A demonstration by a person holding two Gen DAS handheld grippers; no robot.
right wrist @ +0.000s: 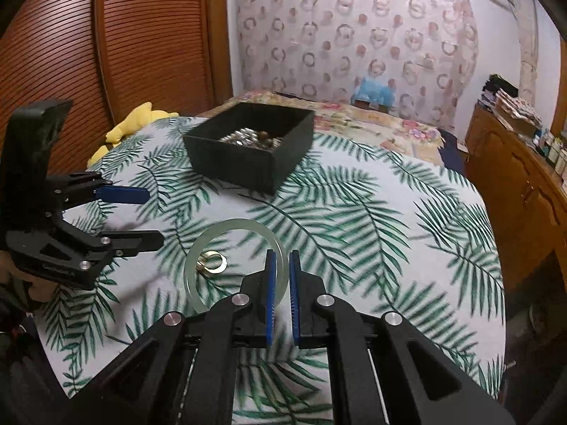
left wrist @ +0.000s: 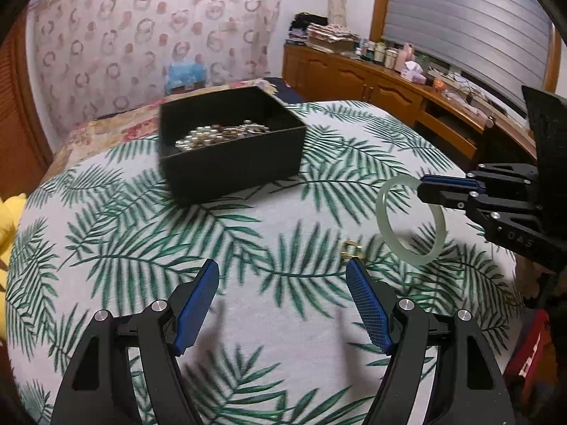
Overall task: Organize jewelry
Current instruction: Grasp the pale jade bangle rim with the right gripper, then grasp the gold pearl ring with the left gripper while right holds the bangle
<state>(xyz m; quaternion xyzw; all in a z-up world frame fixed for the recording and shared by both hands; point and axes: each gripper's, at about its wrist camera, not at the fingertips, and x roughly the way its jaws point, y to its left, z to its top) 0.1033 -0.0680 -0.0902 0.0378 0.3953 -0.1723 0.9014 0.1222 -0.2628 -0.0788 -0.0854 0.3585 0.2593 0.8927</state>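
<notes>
A pale green jade bangle (right wrist: 226, 228) hangs off the leaf-print cloth, pinched at its rim by my right gripper (right wrist: 282, 260), which is shut on it. The left wrist view shows the same bangle (left wrist: 389, 233) held by the right gripper (left wrist: 423, 189) at the right. A small gold ring (right wrist: 212, 261) lies on the cloth, seen through the bangle; the gold ring (left wrist: 351, 248) is just beyond my left gripper's right fingertip. My left gripper (left wrist: 281, 269) stands open and holds nothing. A black box (left wrist: 230, 163) with several beaded pieces sits further back, the same black box (right wrist: 248, 163).
The leaf-print cloth (left wrist: 248, 233) covers a rounded surface. A yellow soft toy (right wrist: 134, 124) lies at its left edge. A wooden cabinet (left wrist: 372, 81) with clutter runs along the right. Wooden slatted doors (right wrist: 106, 53) stand at the left, a patterned curtain behind.
</notes>
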